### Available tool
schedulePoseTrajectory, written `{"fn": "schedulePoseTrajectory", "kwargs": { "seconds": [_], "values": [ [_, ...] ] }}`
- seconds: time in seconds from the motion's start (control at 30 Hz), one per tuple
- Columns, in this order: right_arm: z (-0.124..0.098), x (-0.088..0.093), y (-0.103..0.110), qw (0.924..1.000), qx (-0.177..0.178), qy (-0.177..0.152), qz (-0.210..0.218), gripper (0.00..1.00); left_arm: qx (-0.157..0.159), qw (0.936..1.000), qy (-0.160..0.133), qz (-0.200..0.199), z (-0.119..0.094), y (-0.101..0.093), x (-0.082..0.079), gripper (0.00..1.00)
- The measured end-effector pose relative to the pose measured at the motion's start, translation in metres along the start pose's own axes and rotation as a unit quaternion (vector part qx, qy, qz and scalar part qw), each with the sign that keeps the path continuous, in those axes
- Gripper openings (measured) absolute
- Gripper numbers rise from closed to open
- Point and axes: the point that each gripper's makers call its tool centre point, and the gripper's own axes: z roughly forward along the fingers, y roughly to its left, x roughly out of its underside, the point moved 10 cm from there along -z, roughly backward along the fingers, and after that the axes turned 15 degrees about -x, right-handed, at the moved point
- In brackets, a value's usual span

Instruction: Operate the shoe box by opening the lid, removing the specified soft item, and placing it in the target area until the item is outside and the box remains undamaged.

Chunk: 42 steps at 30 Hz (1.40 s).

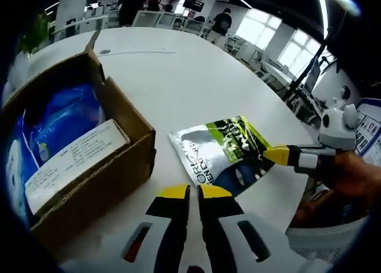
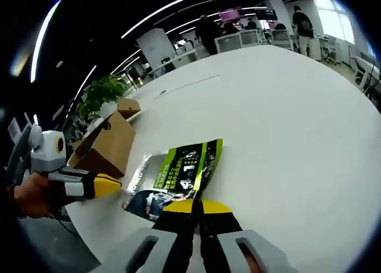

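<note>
Left gripper view has the left hand-held gripper (image 1: 194, 192) at the bottom, its yellow-tipped jaws pressed together on nothing, poised over the white table (image 1: 196, 77) just short of the silver, green and black pouch (image 1: 226, 148). That pouch lies flat on the table, outside the cardboard box (image 1: 113, 166) and just beside its near corner. The box stands open, with a blue plastic bag (image 1: 62, 115) and a white labelled packet (image 1: 71, 160) inside it. From the right, the right hand-held gripper (image 1: 275, 154), held by a hand (image 1: 351, 175), has its yellow tips together at the pouch's edge. Right gripper view looks along those jaws, which are clamped on the pouch's near edge, with the box further off on the left. Far beyond the table lie office desks, standing people, ceiling light strips, bright windows and a potted plant (image 2: 101, 94).
</note>
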Motion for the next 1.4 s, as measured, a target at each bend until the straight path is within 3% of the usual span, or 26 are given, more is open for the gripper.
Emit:
{"fn": "schedulePoseTrajectory", "kwargs": {
  "seconds": [0.23,0.37,0.43,0.73,1.0,1.23,1.4],
  "values": [
    [0.002,-0.001,0.001,1.0,0.003,-0.003,0.003,0.0,0.006,1.0,-0.007,-0.001,-0.006,0.005,-0.001,0.06],
    [0.003,-0.003,0.002,1.0,0.004,-0.001,0.0,0.0,0.019,0.9998,-0.009,0.001,-0.012,0.005,-0.002,0.07],
    [0.002,-0.006,0.003,1.0,0.006,0.001,-0.006,0.02,0.04,0.999,-0.019,-0.003,-0.018,0.004,-0.004,0.07],
    [-0.01,-0.014,0.002,0.9998,0.014,-0.001,-0.016,0.05,0.052,0.997,-0.03,0.048,-0.044,0.018,0.003,0.09],
    [-0.017,-0.024,0.01,0.9992,0.013,-0.012,-0.036,0.06,0.046,0.9958,-0.052,0.06,-0.077,0.044,0.01,0.09],
    [-0.014,-0.028,0.024,0.998,-0.011,-0.004,-0.061,0.08,0.034,0.9955,-0.078,0.042,-0.107,0.073,0.017,0.09],
    [-0.007,-0.032,0.04,0.9965,-0.018,0.006,-0.082,0.08,0.009,0.9956,-0.088,0.029,-0.124,0.099,0.023,0.09]
  ]
}}
